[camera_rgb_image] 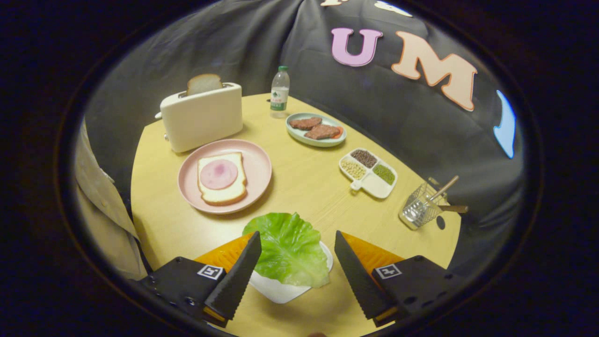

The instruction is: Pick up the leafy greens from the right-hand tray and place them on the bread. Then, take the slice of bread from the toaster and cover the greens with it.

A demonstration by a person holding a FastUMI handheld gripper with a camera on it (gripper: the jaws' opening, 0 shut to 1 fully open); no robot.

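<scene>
Resting on tray, greens between parted tool fingers

Leafy greens flat on white tray

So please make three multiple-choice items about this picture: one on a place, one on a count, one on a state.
1. Where does the lettuce leaf lie?
A. on a white tray between the fingers of the tongs
B. on the pink plate
C. inside the wire basket

2. How many meat pieces lie on the green plate?
A. one
B. two
C. four

3. What state are the tongs in?
A. shut on the leaf
B. shut on nothing
C. open

Answers: 1 A, the leaf rests on the tray between both fingers. 2 B, two brown pieces show. 3 C, the fingers stand wide apart either side of the leaf.
</scene>
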